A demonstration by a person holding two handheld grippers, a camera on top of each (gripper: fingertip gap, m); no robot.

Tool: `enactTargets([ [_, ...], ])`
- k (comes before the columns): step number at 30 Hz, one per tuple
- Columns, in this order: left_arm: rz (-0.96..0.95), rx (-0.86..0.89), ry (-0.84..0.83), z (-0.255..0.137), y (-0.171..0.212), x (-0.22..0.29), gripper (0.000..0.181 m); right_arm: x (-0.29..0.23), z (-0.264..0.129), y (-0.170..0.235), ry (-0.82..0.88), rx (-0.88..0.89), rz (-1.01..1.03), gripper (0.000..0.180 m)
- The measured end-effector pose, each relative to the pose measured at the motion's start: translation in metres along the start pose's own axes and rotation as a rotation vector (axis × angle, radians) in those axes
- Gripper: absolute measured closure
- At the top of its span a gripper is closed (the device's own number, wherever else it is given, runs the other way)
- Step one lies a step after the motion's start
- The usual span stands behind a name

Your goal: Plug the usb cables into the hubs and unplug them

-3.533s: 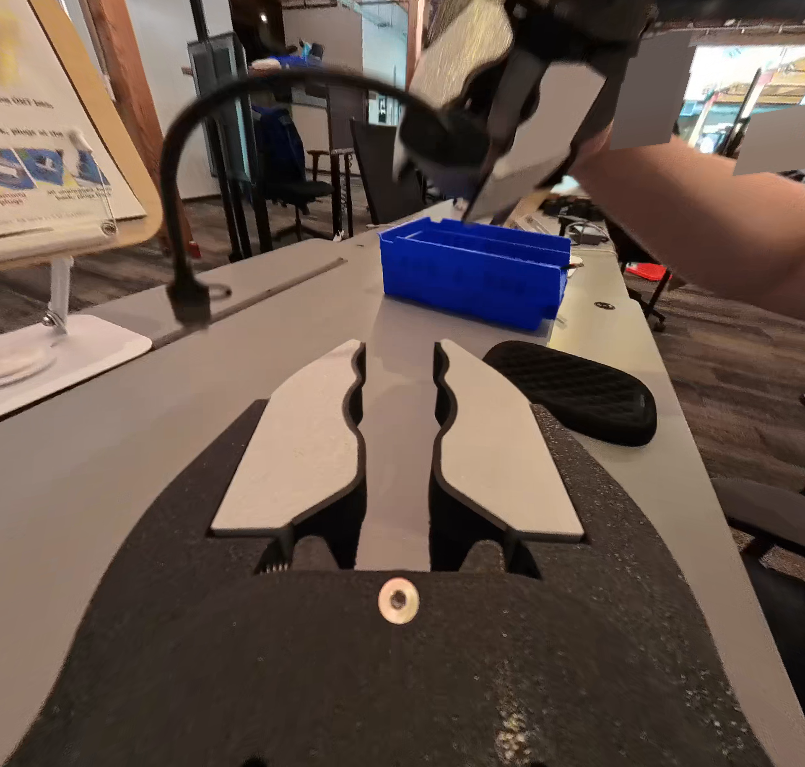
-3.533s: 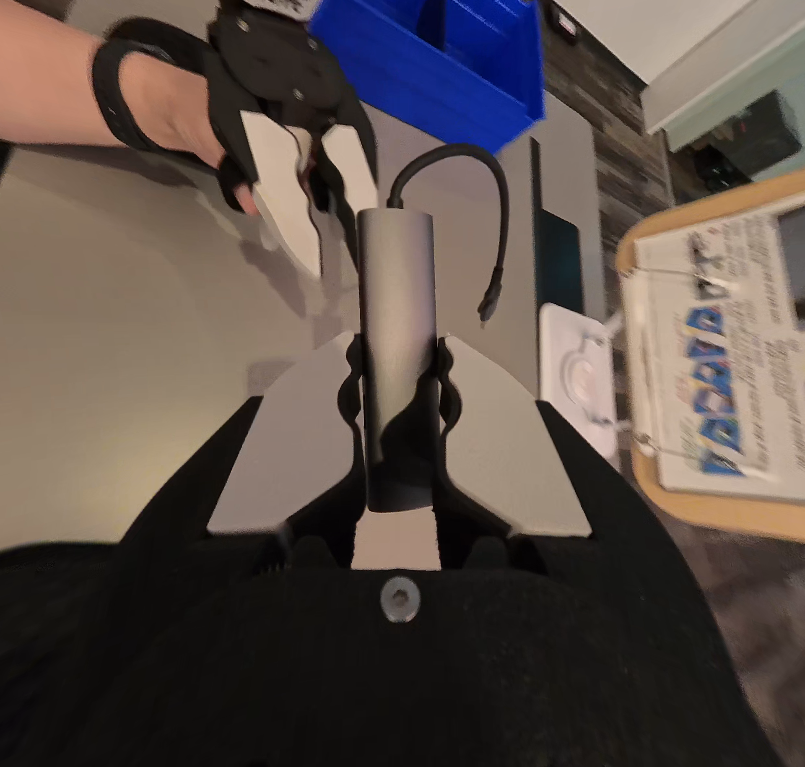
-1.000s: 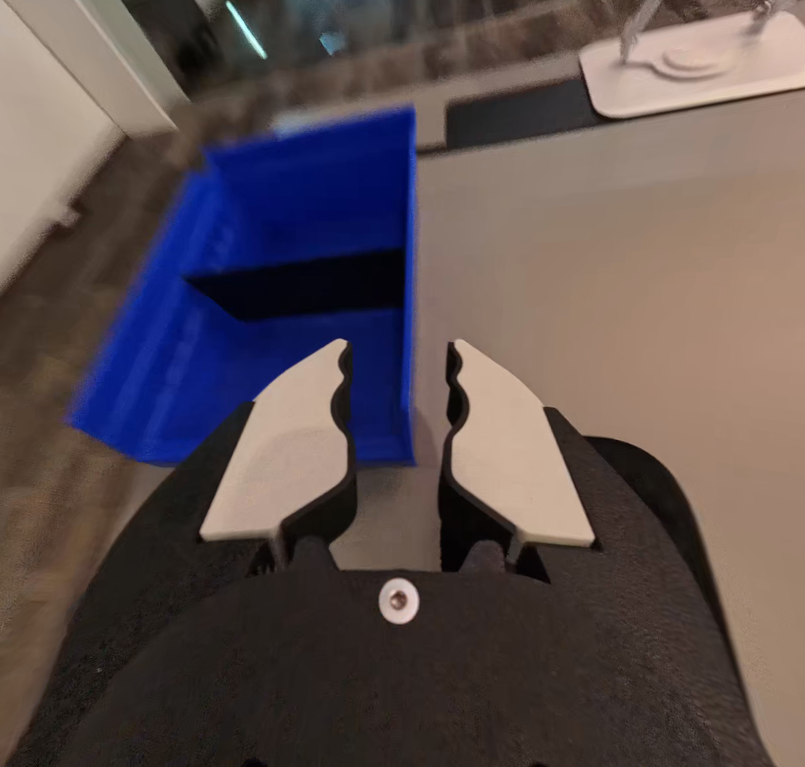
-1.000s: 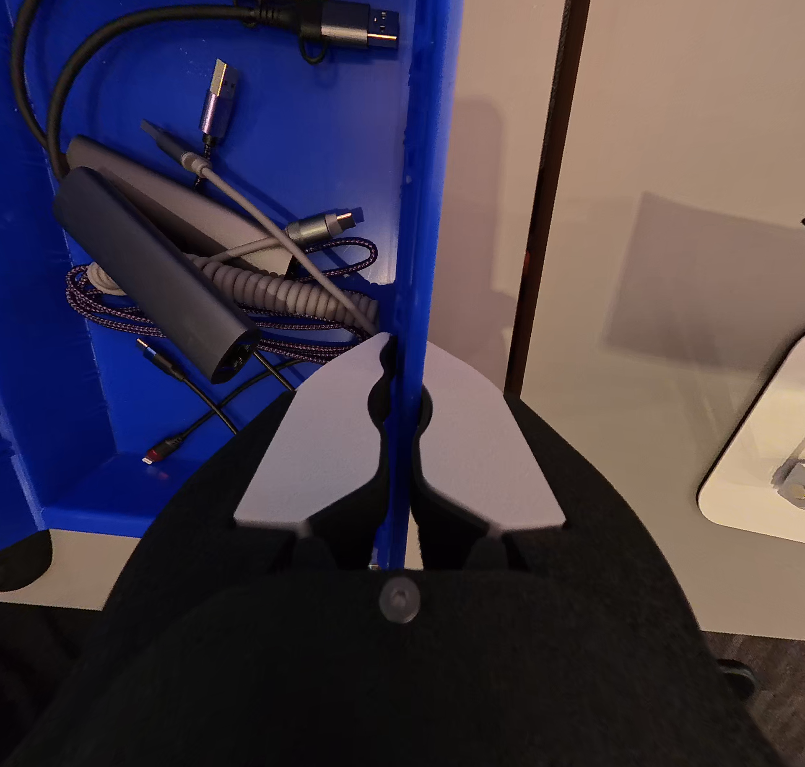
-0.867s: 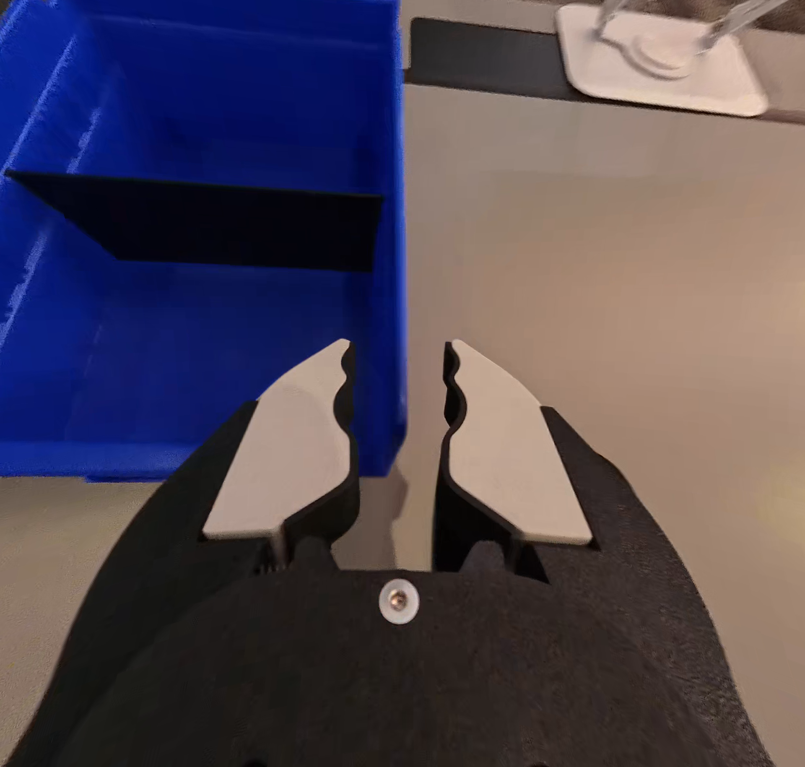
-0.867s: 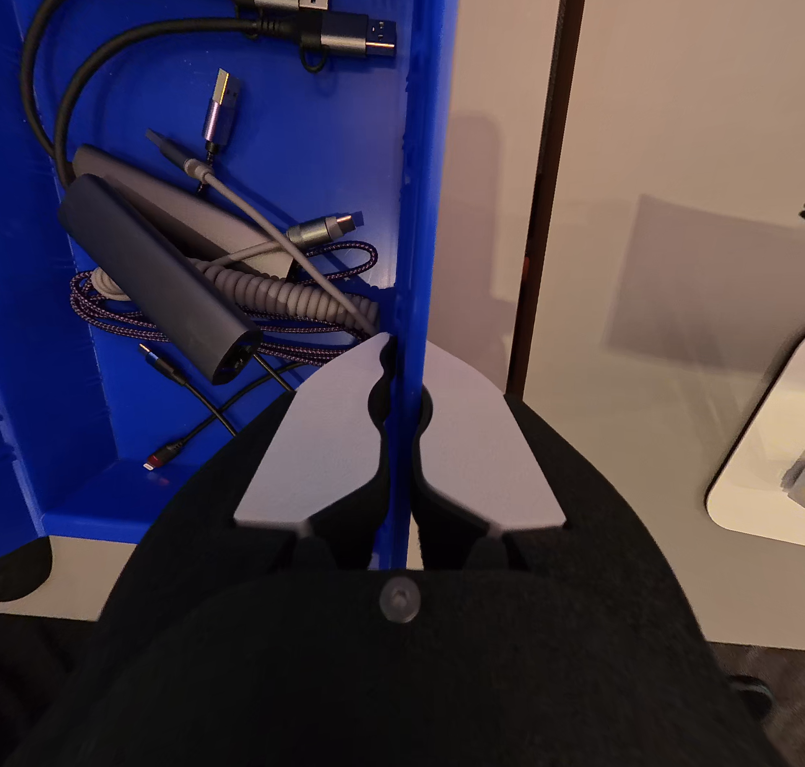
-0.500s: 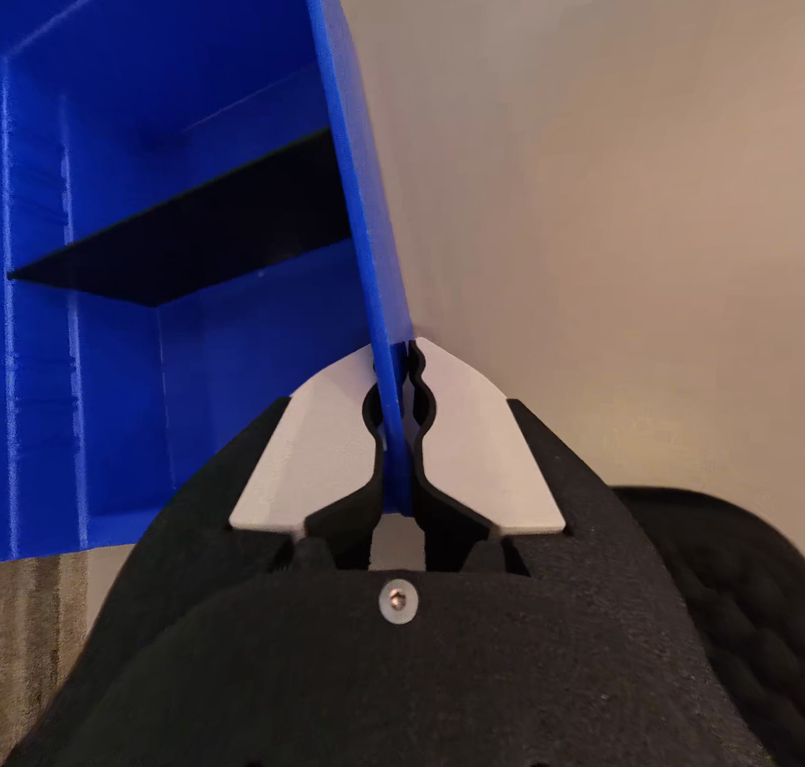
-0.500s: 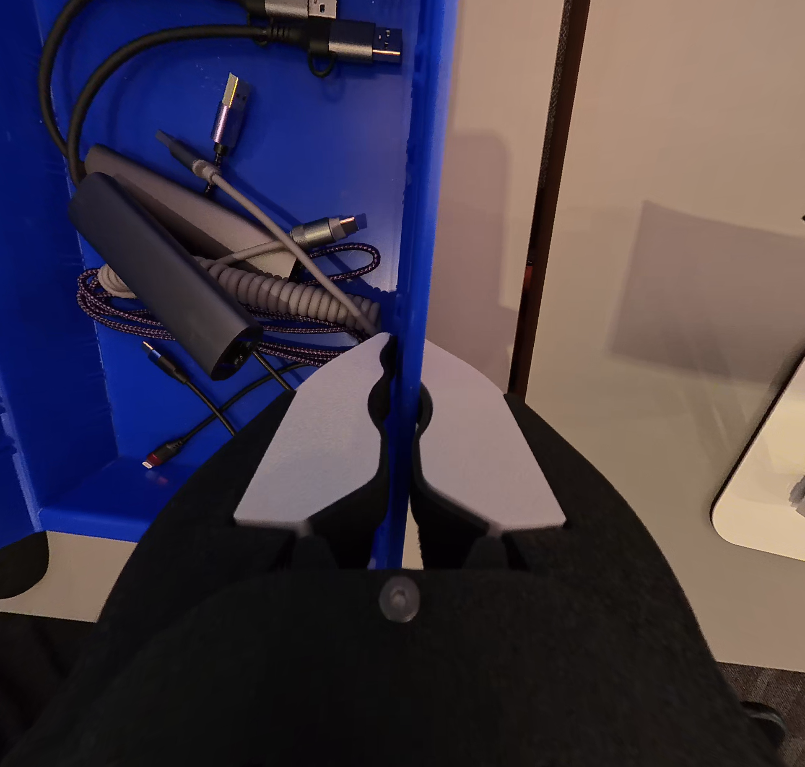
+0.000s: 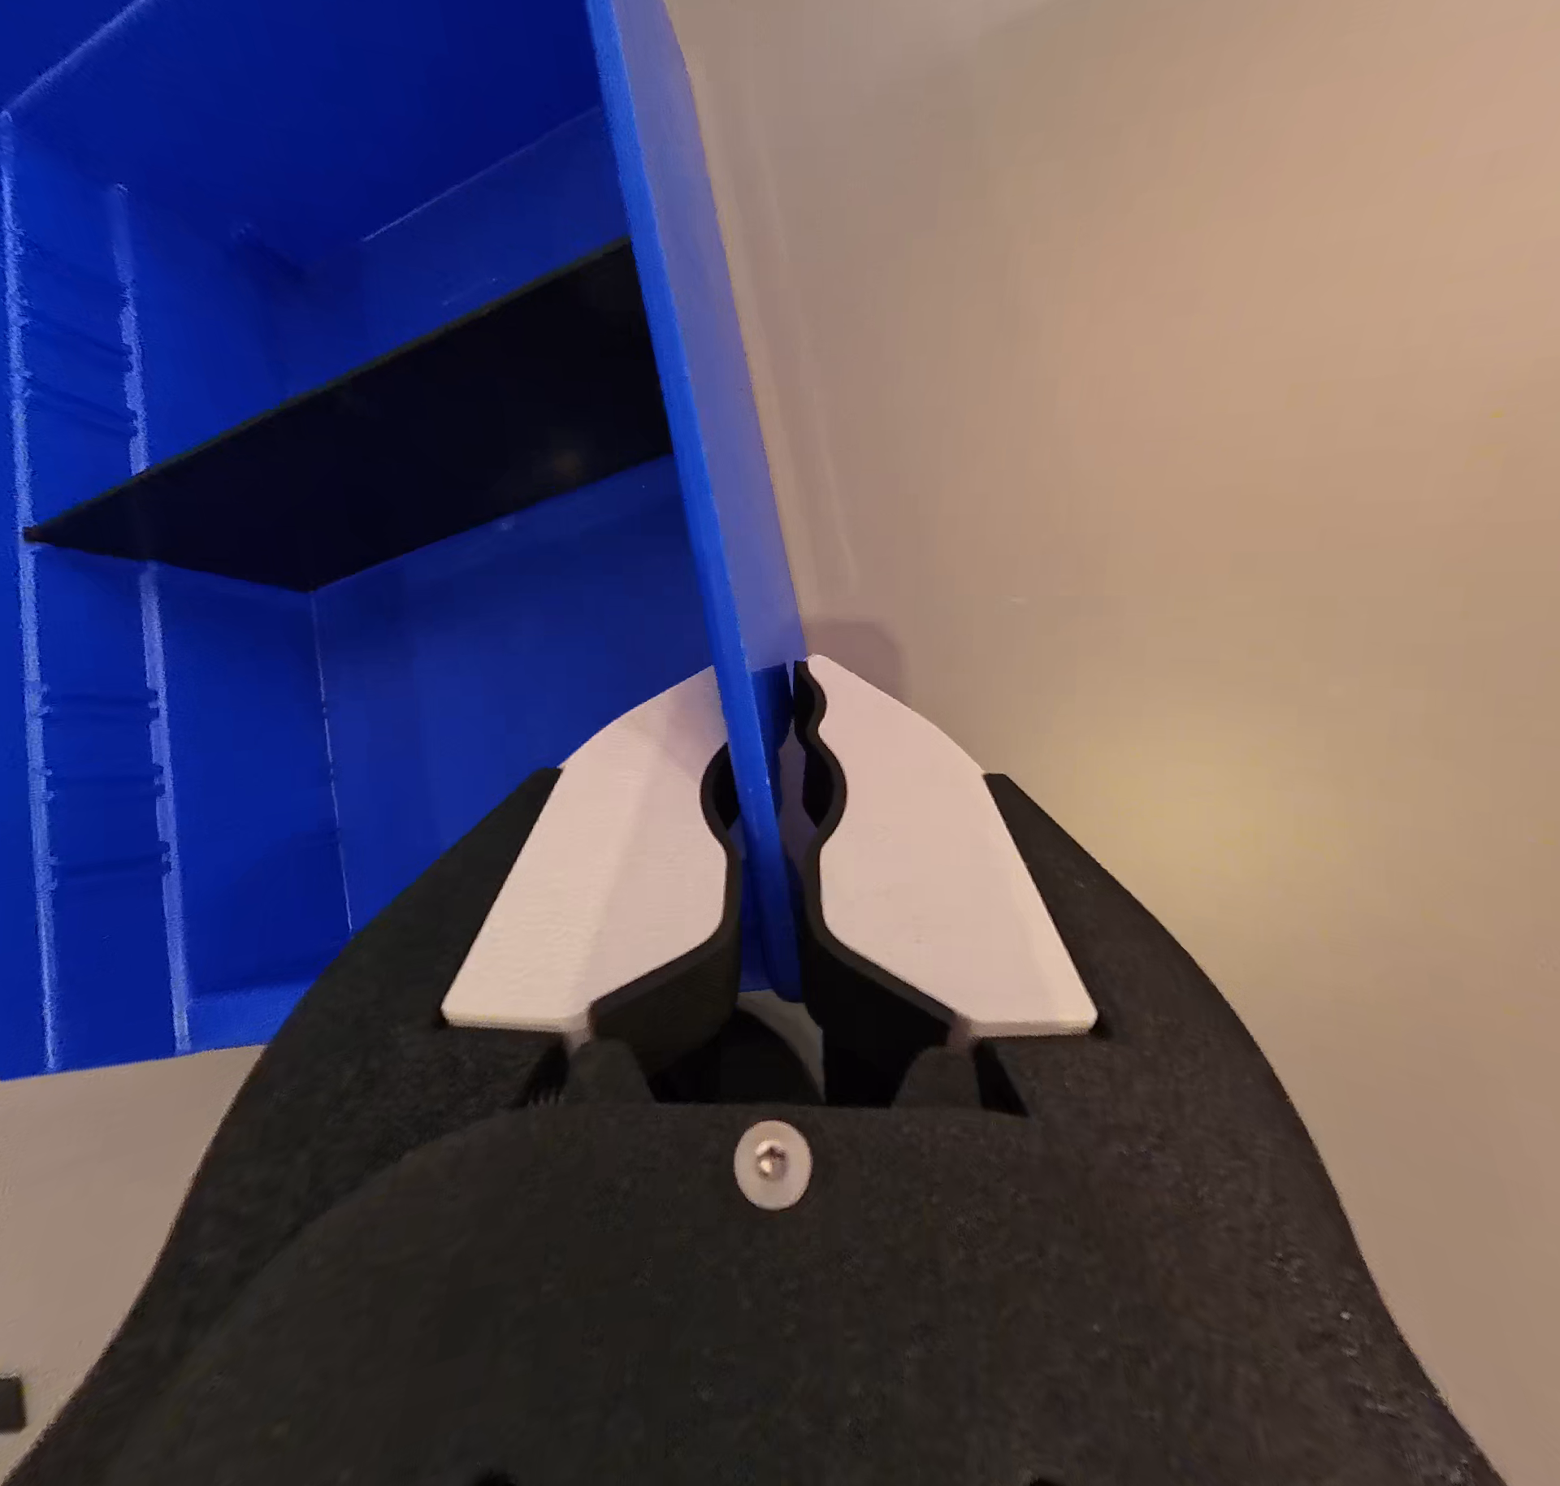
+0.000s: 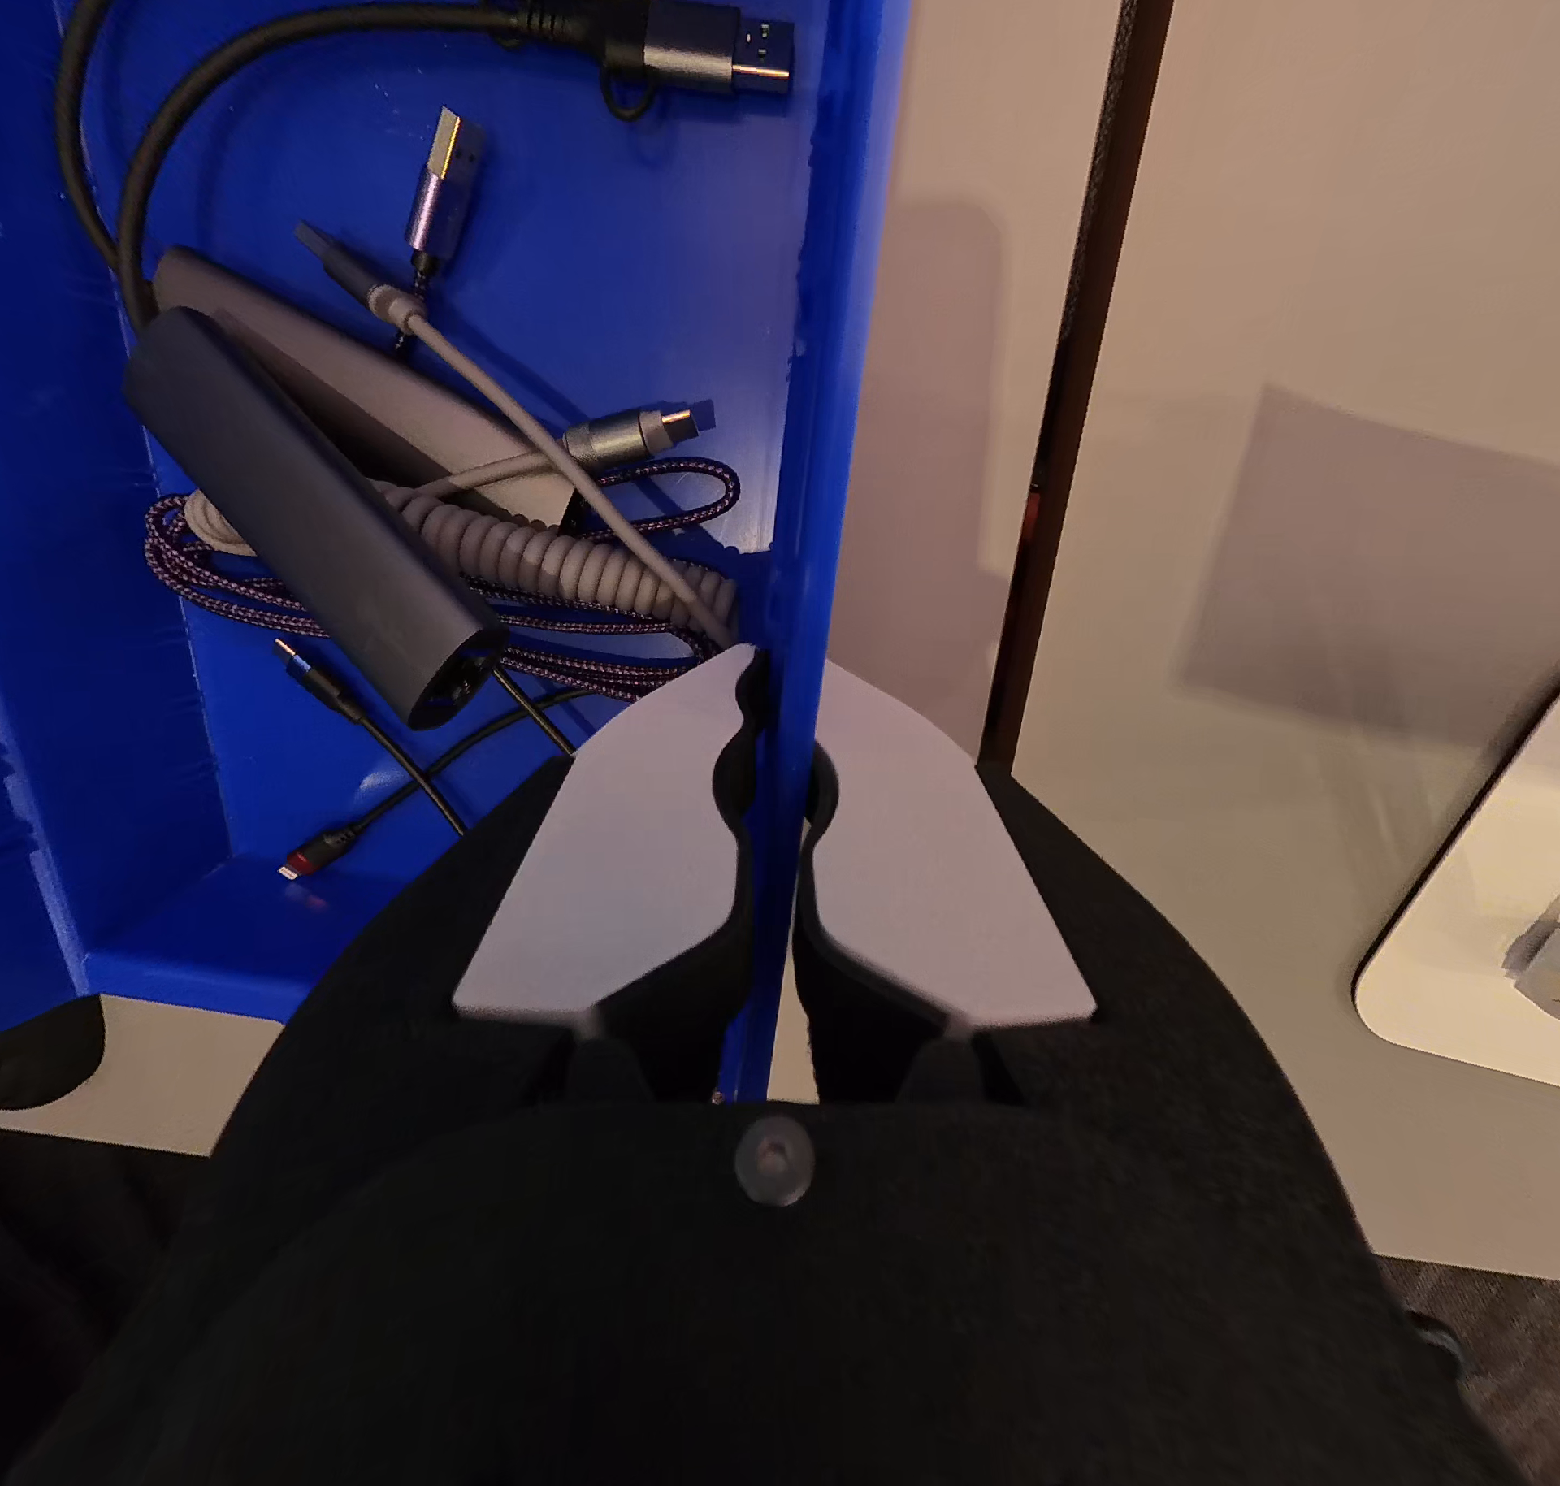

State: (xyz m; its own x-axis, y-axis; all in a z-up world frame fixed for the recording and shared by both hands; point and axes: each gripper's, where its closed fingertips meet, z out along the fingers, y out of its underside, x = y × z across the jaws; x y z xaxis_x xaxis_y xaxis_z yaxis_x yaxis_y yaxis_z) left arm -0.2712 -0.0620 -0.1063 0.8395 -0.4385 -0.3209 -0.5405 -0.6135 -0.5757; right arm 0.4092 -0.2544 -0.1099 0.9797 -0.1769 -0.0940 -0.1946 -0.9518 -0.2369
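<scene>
left gripper – clamped on blue bin wall | right gripper – clamped on bin wall | hubs, cables in bin | bin on counter

the blue bin's side wall fills the right gripper gap. left of it, dark hub, coiled cable and purple braided cable crowd the compartment; right, open tabletop. the left gripper pinches a wall too.

Hubs and cables lie in the bin, on the table.
</scene>
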Motion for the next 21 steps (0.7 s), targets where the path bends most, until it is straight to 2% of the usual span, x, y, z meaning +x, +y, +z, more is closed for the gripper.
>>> enactTargets([
  [10,0.193,0.027,0.026,-0.029,-0.018,0.11,0.162,0.0,0.0,0.0,0.007,-0.035,0.008,0.176],
  [17,0.234,0.191,0.178,-0.051,-0.045,0.197,0.155,0.001,0.0,0.0,-0.001,-0.005,0.052,0.176],
  [21,0.269,0.395,0.179,-0.087,-0.07,0.22,0.153,0.001,0.0,0.0,-0.008,0.027,0.102,0.176],
])
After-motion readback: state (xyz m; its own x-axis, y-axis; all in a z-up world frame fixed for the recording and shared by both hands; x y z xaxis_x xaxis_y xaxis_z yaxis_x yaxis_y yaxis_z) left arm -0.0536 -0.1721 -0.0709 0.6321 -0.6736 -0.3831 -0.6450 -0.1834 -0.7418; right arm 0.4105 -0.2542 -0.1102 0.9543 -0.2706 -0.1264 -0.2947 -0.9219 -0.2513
